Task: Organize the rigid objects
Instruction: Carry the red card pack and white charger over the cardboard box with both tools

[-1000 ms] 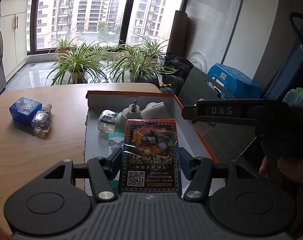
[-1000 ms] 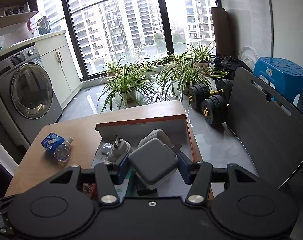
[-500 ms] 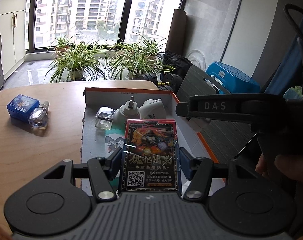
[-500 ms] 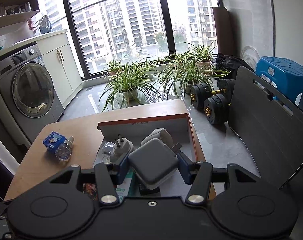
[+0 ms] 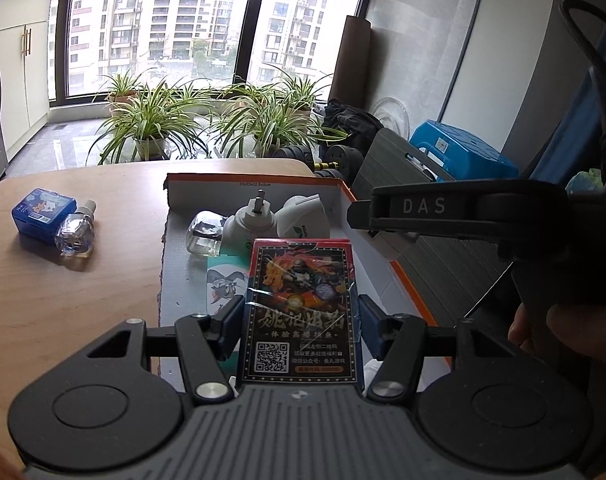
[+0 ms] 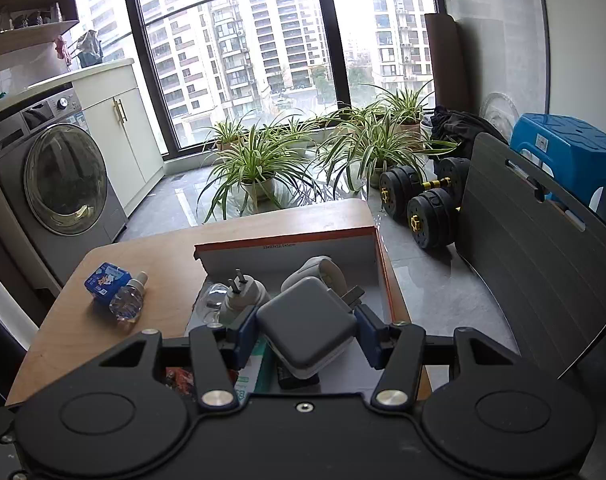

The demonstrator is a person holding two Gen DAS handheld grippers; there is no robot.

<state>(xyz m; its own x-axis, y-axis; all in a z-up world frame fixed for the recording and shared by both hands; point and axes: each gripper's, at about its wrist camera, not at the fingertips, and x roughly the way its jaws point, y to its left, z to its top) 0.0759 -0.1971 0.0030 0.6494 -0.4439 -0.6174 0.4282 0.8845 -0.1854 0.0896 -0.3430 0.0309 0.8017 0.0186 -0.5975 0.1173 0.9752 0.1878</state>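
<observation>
My left gripper (image 5: 299,330) is shut on a dark card box (image 5: 301,312) with a red top and a QR code, held above the near end of the open cardboard box (image 5: 259,188). My right gripper (image 6: 306,330) is shut on a grey square charger (image 6: 305,326), also over that cardboard box (image 6: 287,242). Inside the box lie a white plug-in device (image 5: 257,220), a clear bottle (image 5: 203,232), a white adapter (image 5: 305,216) and a cartoon-printed pack (image 5: 225,286). The right gripper's black body (image 5: 455,210) crosses the right side of the left wrist view.
On the wooden table (image 5: 63,280) to the left lie a blue box (image 5: 43,214) and a small clear bottle (image 5: 75,232). Past the table stand potted plants (image 6: 259,160), dumbbells (image 6: 427,204), a grey board (image 6: 535,248), a blue stool (image 6: 571,152) and a washing machine (image 6: 51,176).
The left wrist view has tipped and shifted a little, so the table and box sit slightly differently in frame. Both grips are unchanged.
</observation>
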